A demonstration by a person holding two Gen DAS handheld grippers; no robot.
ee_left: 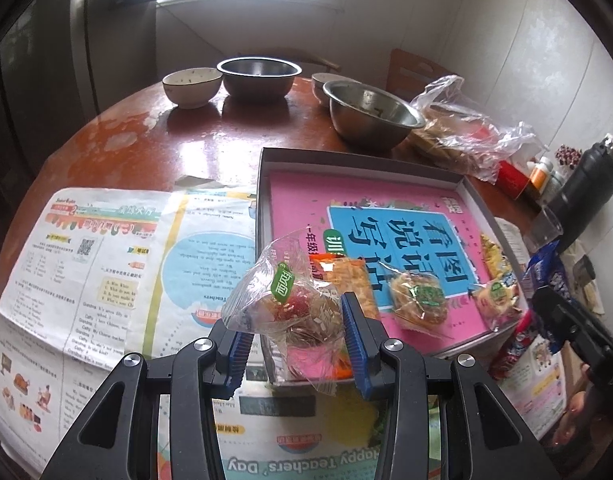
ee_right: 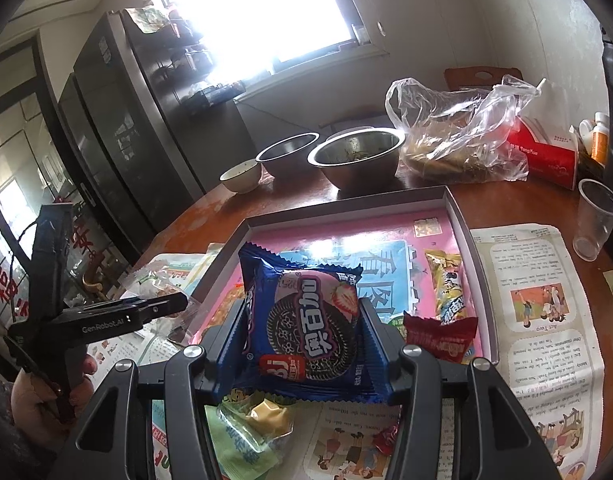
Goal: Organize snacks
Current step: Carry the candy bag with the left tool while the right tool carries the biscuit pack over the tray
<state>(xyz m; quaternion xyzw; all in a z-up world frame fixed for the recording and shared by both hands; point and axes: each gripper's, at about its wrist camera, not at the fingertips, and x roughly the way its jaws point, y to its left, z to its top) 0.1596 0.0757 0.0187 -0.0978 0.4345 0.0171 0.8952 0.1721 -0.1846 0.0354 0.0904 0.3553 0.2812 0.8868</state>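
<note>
My left gripper (ee_left: 294,340) is shut on a clear-wrapped pastry with a green label (ee_left: 286,300), held over the near left corner of the grey box (ee_left: 262,200). The box holds a pink book and wrapped snacks: an orange packet (ee_left: 346,276), a round cake (ee_left: 420,300), a small cake (ee_left: 498,300). My right gripper (ee_right: 302,344) is shut on a blue Oreo packet (ee_right: 306,320) above the box's (ee_right: 462,236) near edge. A yellow bar (ee_right: 446,284) and a red packet (ee_right: 442,338) lie in the box. Loose snacks (ee_right: 258,420) lie below the right gripper.
Newspaper sheets (ee_left: 86,264) cover the round red table (ee_left: 178,140). Two steel bowls (ee_left: 370,114), ceramic bowls (ee_left: 192,86), a plastic bag of food (ee_right: 454,136), a red carton (ee_right: 546,156), a plastic cup (ee_right: 594,220) and a dark flask (ee_left: 586,184) stand behind and right of the box.
</note>
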